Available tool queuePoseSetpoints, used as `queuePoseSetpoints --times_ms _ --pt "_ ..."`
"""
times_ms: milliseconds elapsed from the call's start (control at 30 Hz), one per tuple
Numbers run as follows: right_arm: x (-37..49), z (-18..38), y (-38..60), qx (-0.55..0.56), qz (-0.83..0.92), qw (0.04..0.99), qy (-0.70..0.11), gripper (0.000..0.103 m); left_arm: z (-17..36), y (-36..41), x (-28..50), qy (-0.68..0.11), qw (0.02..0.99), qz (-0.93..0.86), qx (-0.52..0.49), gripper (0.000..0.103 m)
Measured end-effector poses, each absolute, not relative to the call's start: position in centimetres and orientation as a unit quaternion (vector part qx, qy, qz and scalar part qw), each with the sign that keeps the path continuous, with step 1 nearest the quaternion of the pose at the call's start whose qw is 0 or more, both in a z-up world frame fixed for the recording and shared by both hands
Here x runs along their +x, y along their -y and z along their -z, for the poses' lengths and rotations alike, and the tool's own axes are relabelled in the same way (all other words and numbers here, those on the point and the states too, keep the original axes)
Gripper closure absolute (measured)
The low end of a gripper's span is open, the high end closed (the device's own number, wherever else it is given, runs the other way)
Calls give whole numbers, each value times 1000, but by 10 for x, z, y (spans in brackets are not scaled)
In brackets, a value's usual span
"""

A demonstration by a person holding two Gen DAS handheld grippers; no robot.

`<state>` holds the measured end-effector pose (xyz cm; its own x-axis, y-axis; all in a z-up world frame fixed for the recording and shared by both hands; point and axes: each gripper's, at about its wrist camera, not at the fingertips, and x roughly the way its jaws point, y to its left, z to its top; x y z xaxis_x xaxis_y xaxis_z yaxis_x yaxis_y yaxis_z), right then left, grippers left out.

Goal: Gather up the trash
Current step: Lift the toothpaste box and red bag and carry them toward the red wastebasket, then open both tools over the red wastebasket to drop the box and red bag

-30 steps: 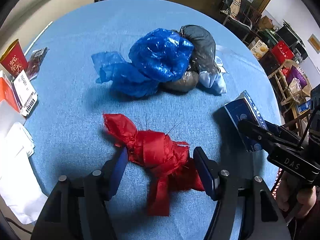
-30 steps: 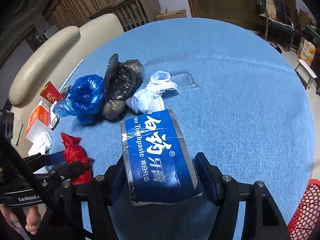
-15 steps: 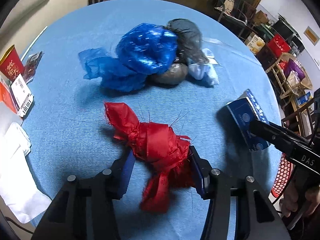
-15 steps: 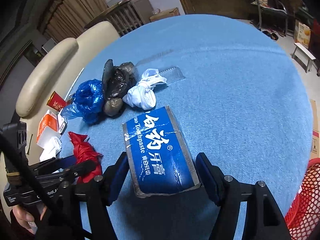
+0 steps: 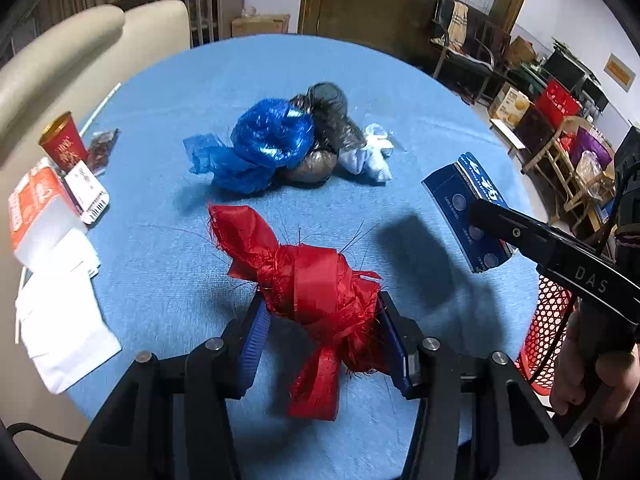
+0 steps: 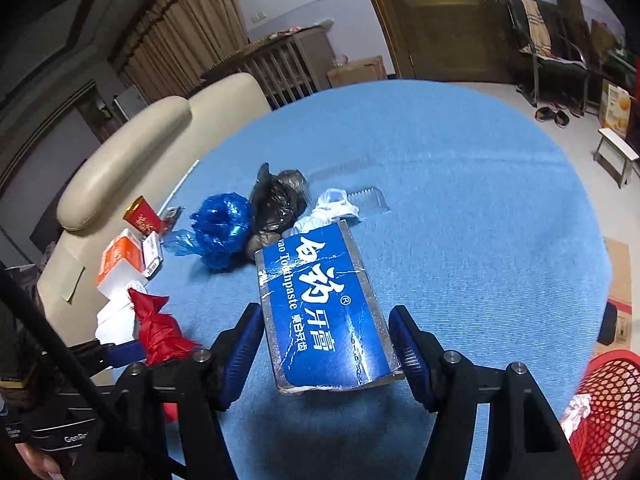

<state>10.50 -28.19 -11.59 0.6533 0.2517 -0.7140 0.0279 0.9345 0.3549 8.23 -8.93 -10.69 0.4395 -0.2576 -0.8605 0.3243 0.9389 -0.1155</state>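
We see a round table (image 5: 160,128) with a blue cloth. Near its middle lies a blue plastic bag (image 5: 264,144), touching a black bag (image 5: 332,120). Just beyond the black bag lies white crumpled trash (image 5: 368,158). Far left of the blue bag stands a red paper cup (image 5: 64,142).

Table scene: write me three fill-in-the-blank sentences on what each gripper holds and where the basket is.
The left gripper is shut on a crumpled ____ cloth.
The right gripper holds a blue ____ box.
The red mesh basket stands off the table edge on the ____ side.
Missing: red; toothpaste; right
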Motion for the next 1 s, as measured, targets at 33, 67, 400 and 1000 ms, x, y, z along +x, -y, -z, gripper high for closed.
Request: queuePoseSetpoints --times_ms 33,67,400,1000 --pt "102 114 284 170 -62 895 -409 35 103 92 79 -496 850 172 35 49" --pt "97 111 288 170 -61 897 -404 35 99 95 75 -492 852 174 36 49" --pt "32 92 332 181 -22 913 -364 35 73 135 41 -456 862 207 74 48" --pt "-39 82 385 173 32 929 -326 35 44 225 4 -399 868 238 174 48"
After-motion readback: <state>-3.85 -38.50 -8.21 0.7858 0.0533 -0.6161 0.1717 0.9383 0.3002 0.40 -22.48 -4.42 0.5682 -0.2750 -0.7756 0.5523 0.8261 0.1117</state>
